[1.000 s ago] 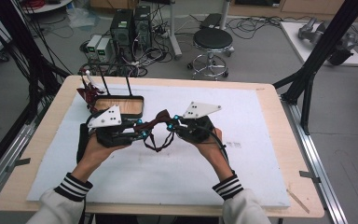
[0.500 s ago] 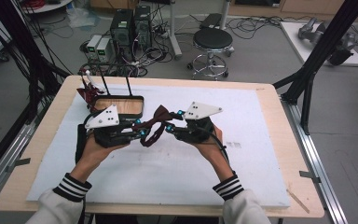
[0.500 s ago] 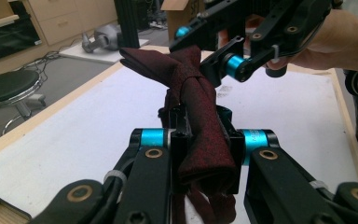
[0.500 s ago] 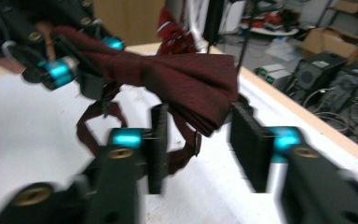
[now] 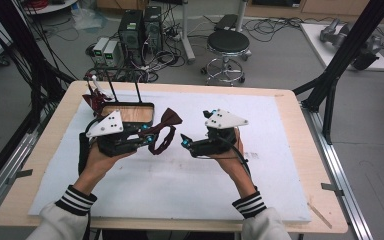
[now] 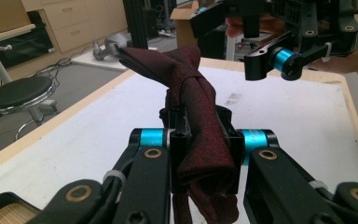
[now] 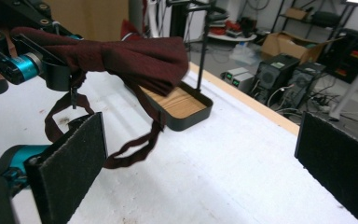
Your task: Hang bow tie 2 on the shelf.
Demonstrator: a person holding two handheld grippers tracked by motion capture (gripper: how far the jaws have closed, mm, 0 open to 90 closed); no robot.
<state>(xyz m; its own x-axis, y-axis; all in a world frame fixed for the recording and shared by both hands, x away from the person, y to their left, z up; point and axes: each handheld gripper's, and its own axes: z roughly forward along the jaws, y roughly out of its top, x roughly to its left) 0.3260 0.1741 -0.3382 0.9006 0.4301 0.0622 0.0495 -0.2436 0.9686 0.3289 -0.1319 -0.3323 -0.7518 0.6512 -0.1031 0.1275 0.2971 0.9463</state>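
The left tongs (image 5: 147,137) pinch the dark red bow tie (image 5: 166,125) above the bench (image 5: 290,115), while the right tongs (image 5: 186,141), just opened wide, hold nothing.

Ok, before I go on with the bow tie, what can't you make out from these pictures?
- Bow tie: in the left gripper view the left hand-held gripper is shut on it and hides its middle; the lower end is cut off by the bottom edge.
- Strap: in the right gripper view a pad of the right hand-held gripper hides part of the loop.
- Stand: high view, the items hanging at its left are too small to identify.
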